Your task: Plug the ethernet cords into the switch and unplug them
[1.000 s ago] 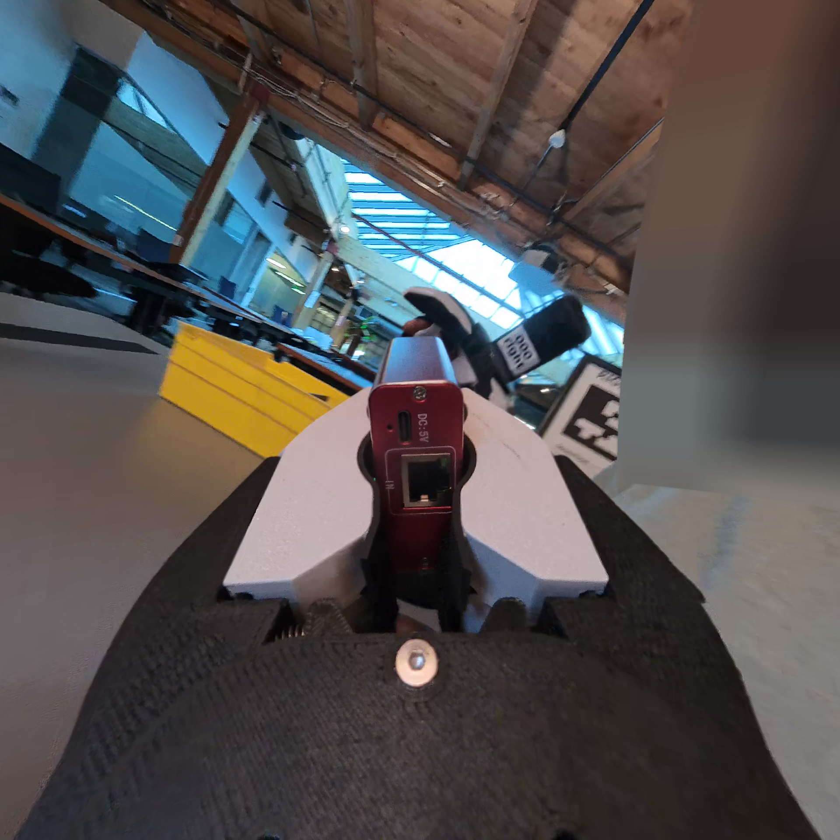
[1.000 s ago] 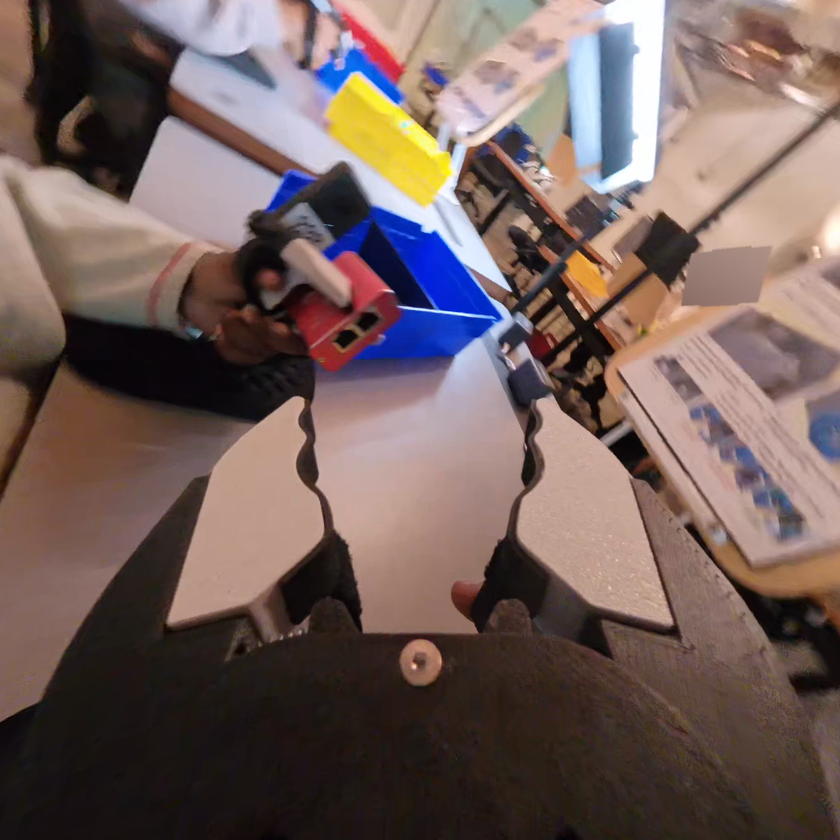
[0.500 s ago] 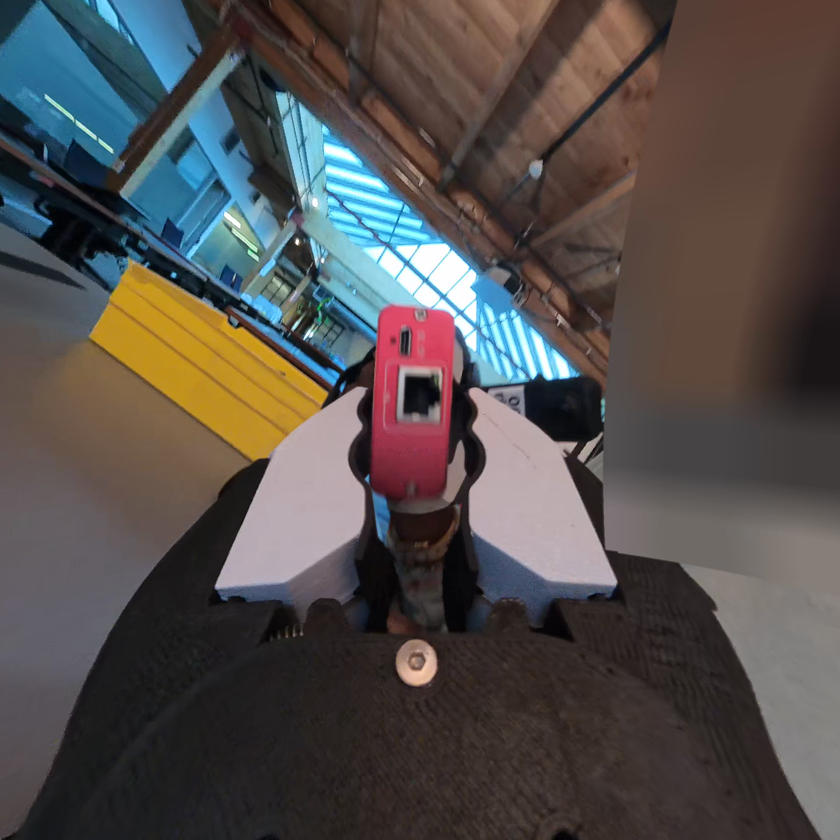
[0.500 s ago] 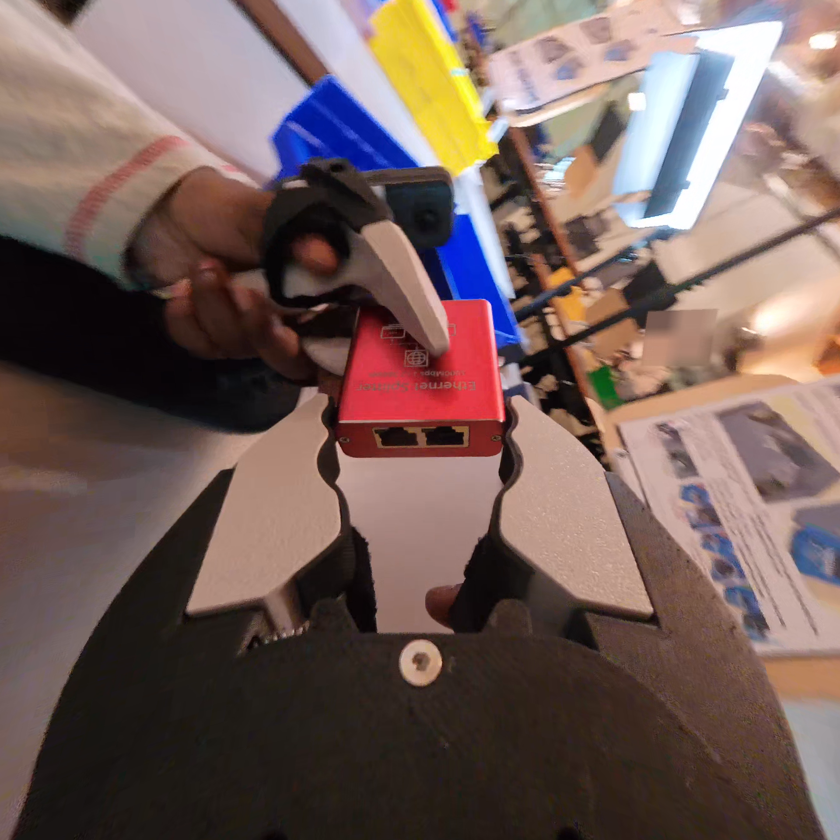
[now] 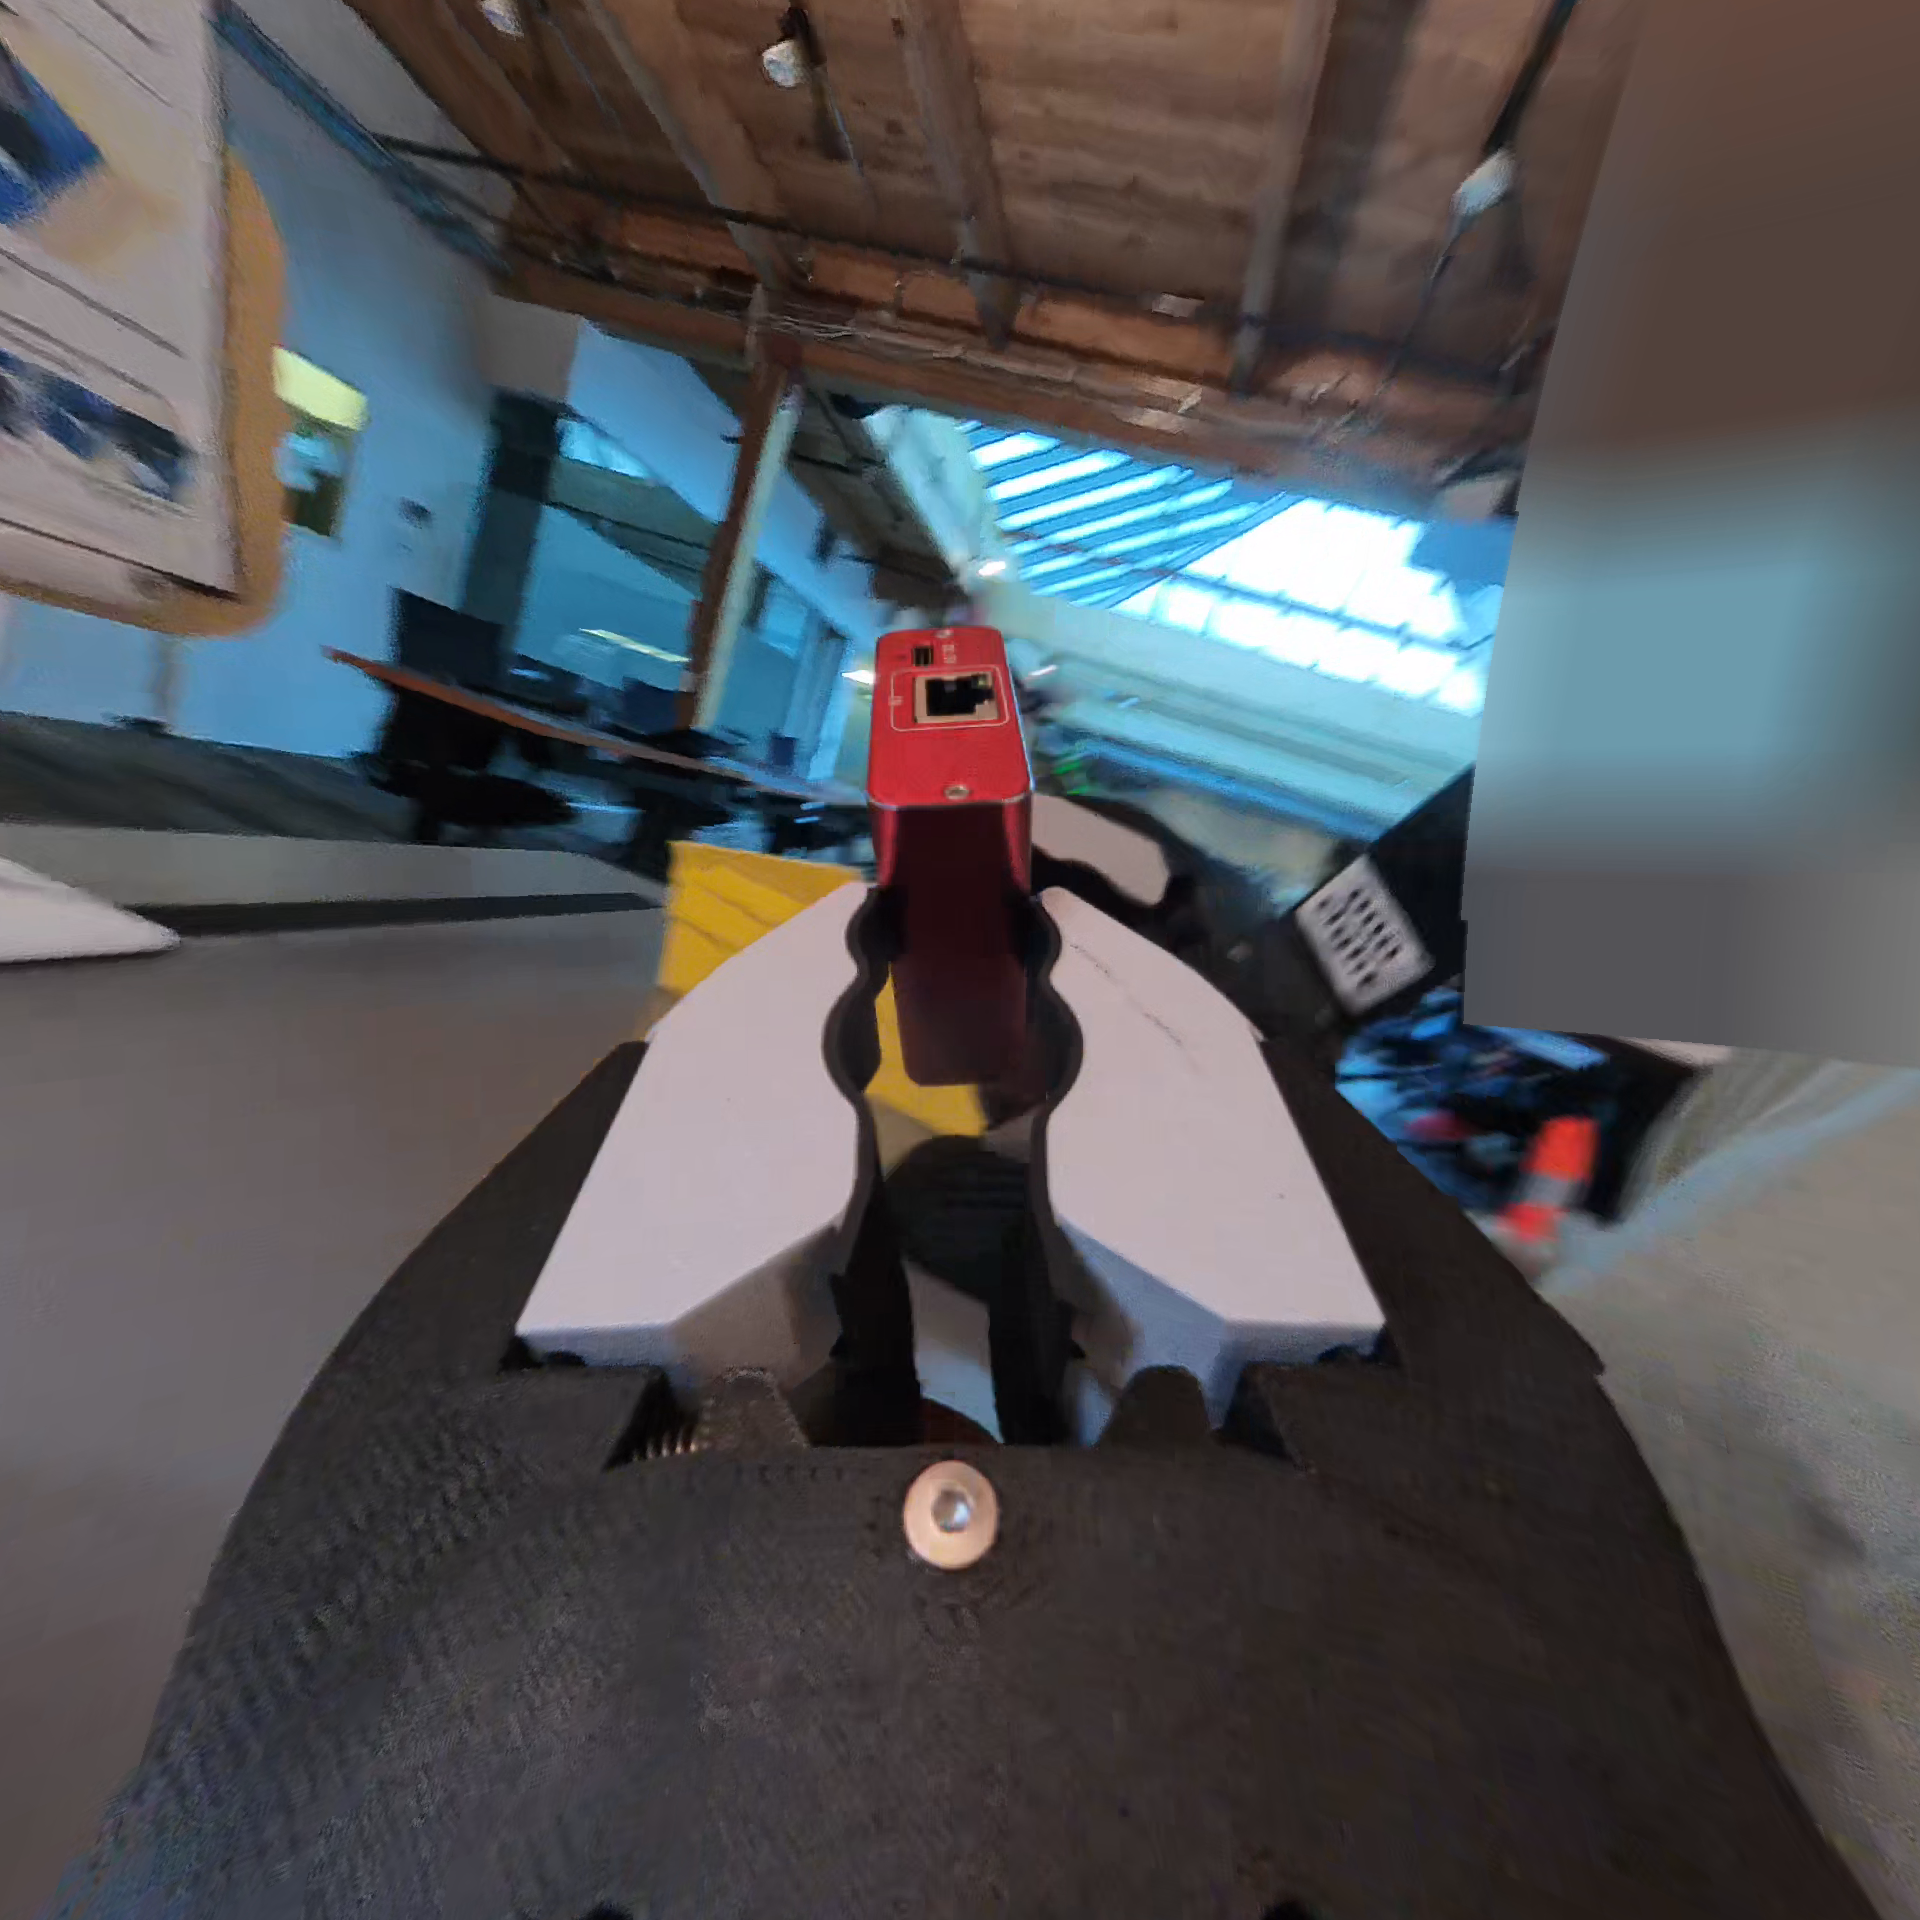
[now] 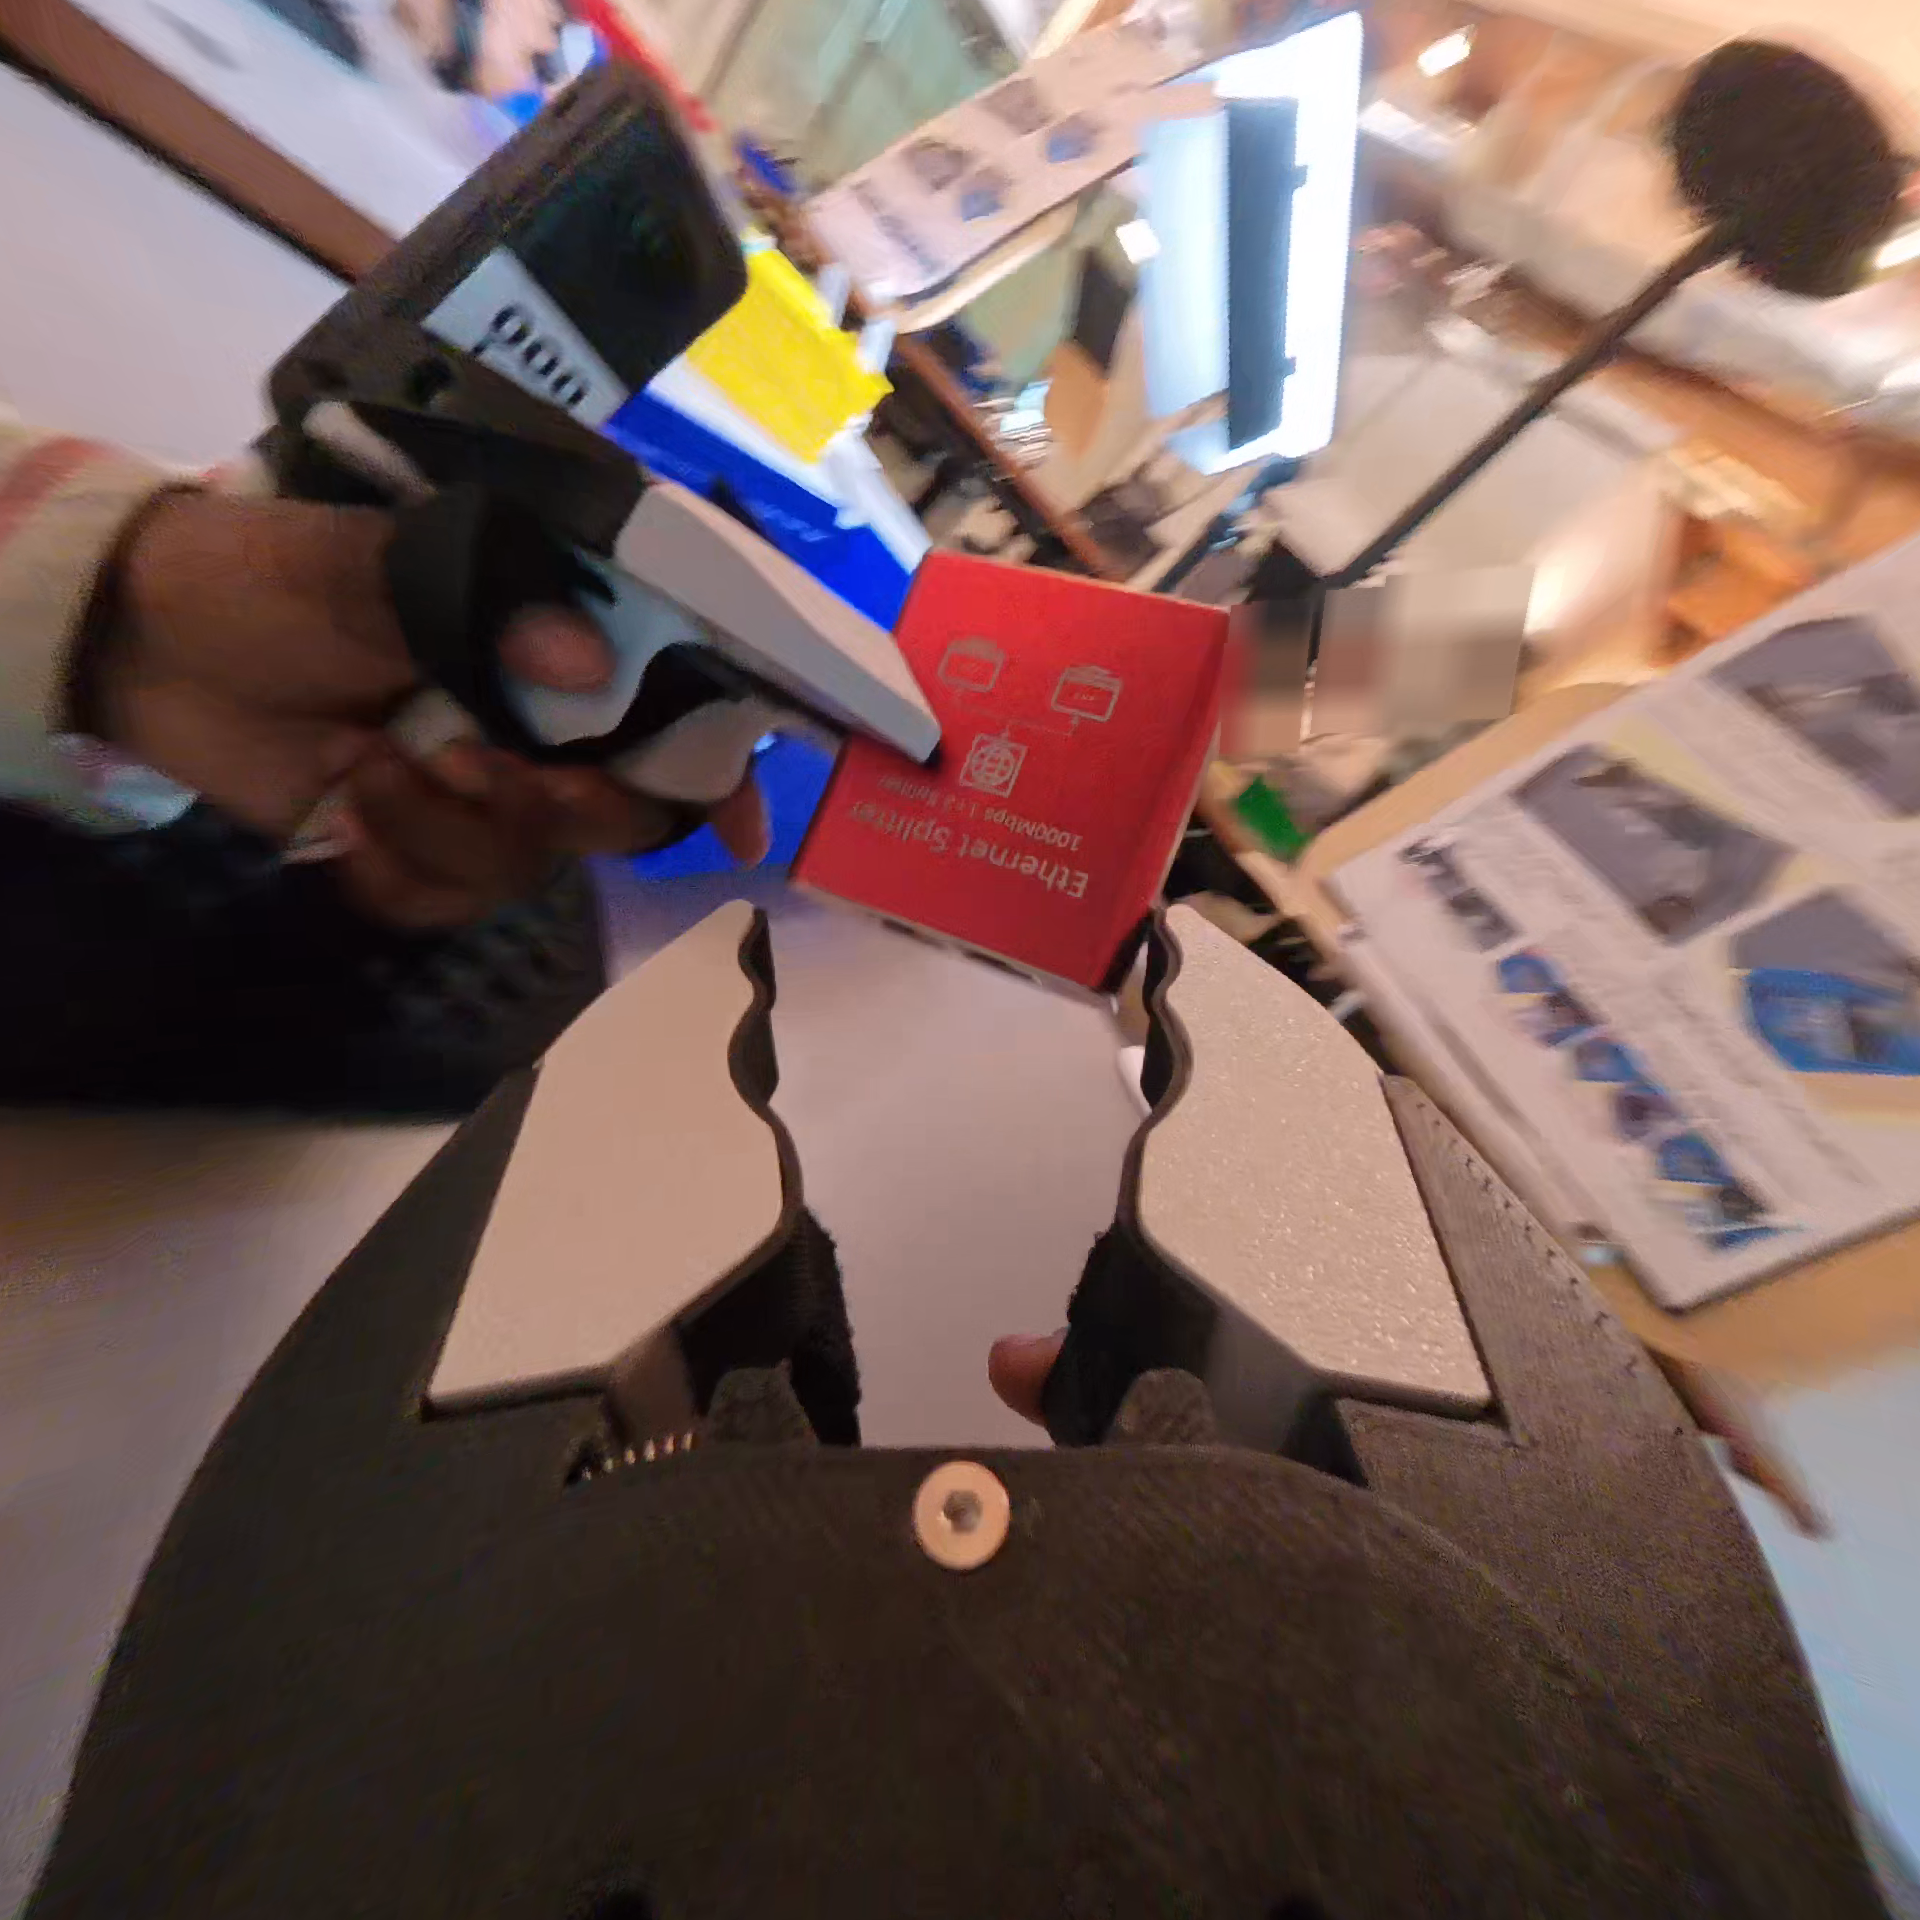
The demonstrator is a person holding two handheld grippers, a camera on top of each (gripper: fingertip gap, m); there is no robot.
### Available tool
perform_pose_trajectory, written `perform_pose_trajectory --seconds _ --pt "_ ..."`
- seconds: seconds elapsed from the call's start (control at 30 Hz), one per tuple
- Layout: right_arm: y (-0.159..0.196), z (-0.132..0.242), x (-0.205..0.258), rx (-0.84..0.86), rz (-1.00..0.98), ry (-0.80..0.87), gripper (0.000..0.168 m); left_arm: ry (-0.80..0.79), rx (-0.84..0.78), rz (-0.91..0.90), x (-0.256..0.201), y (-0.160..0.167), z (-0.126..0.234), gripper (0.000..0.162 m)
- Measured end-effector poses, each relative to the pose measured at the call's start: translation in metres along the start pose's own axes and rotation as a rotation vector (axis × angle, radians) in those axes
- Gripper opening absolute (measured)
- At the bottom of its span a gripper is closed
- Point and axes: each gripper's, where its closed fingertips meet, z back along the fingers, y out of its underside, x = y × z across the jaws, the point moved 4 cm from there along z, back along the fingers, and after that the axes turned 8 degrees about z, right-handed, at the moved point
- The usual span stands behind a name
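Your left gripper [image 5: 954, 966] is clamped on the red switch [image 5: 951, 831], its two pale fingers [image 5: 748, 1122] pressing the narrow sides near the lower end, so the box stands up out of the tips with one port on its far face. Your right gripper [image 6: 956, 935] is spread wide with nothing between its fingers; the switch's lower corner [image 6: 1091, 966] sits just at the inner edge of its right fingertip, and whether they touch cannot be told. In the right wrist view your left hand [image 6: 312, 707] comes in from the left, wrapped round the handle, a pale striped cuff at the wrist, tilting the switch down toward the grey table [image 6: 935, 1122]. Behind it lie a blue bin [image 6: 748, 488] and a yellow bin [image 6: 779, 353]. A printed sheet [image 6: 1662, 914] lies at the right, and a monitor [image 6: 1247, 239] stands farther back.
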Motion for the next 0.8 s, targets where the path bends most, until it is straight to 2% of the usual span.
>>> perform_pose_trajectory --seconds 0.1,0.23,0.33,0.43,0.63,0.73,0.8 --pt "0.010 0.017 -0.012 0.014 -0.179 -0.136 0.068 -0.202 0.079 -0.330 0.004 0.005 -0.003 0.025" --pt "0.004 0.022 -0.034 0.063 -0.500 -0.080 0.077 -0.445 0.178 -0.764 0.007 0.016 -0.008 0.025" --pt "-0.008 0.012 -0.027 0.109 -0.574 -0.084 0.083 -0.562 0.235 -0.968 0.009 0.021 -0.010 0.025" --pt "-0.004 0.000 -0.015 0.224 -0.557 -0.101 0.084 -0.605 0.279 -1.068 0.010 0.025 -0.012 0.025" --pt "0.005 -0.007 -0.011 0.327 -0.511 -0.088 0.074 -0.588 0.323 -1.135 0.009 0.032 -0.014 0.025" --pt "0.008 -0.009 -0.010 0.343 -0.432 -0.086 0.070 -0.578 0.345 -1.176 0.008 0.036 -0.016 0.025" --pt "0.010 -0.009 -0.010 0.316 -0.432 -0.099 0.069 -0.558 0.346 -1.131 0.009 0.039 -0.017 0.026"
